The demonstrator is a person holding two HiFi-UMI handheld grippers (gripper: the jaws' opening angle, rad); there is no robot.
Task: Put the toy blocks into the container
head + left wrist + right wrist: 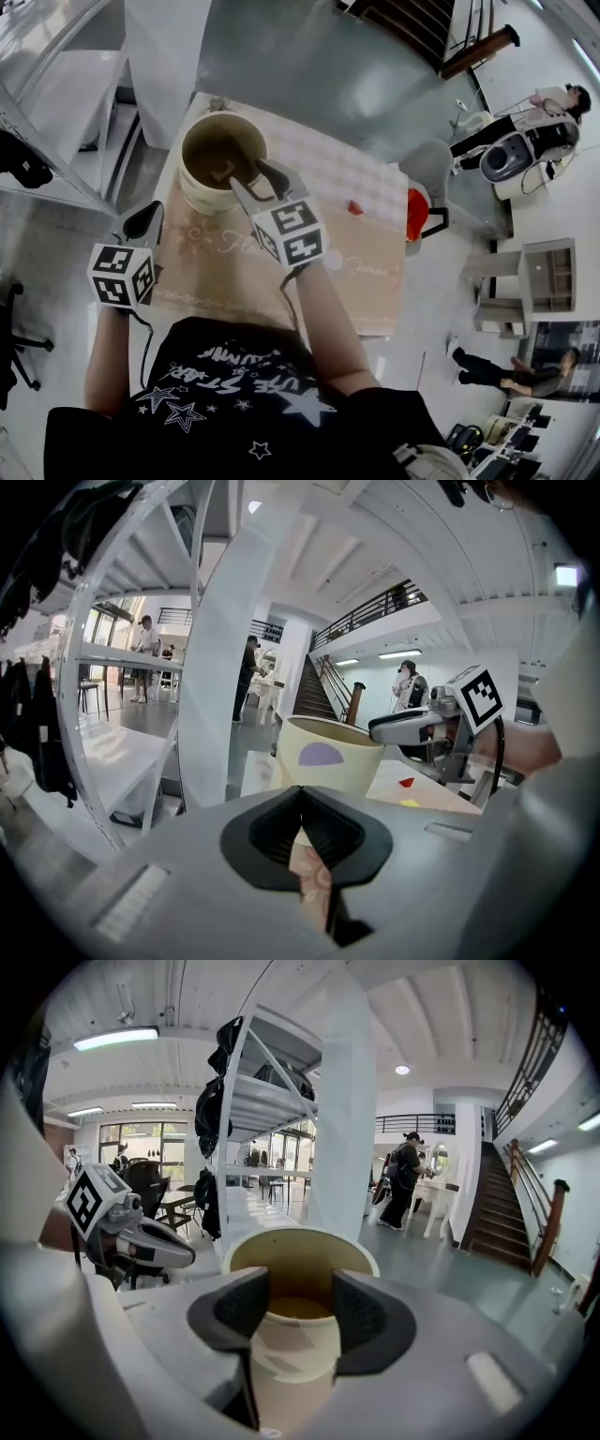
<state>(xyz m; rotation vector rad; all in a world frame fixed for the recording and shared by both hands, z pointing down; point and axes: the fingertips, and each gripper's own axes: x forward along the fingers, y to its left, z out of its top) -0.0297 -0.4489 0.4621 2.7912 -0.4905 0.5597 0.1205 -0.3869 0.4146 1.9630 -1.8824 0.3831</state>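
Observation:
A cream container [202,192] stands at the table's far left corner; it also shows in the left gripper view [330,754] and the right gripper view [302,1251]. My right gripper [247,174] hovers over its near rim, jaws open and empty [300,1305]. What lies inside the container is dim and unclear. A red block [355,207] lies on the cloth to the right; the left gripper view shows the red block [405,782] and a yellow block [410,802]. My left gripper [142,223] hangs beside the table's left edge, jaws shut [300,794] on nothing.
The table carries a beige patterned cloth [366,272]. A red-backed chair [418,214] stands at its right side. White shelving [56,103] rises to the left and a white pillar [164,56] behind the container. People stand far off across the room.

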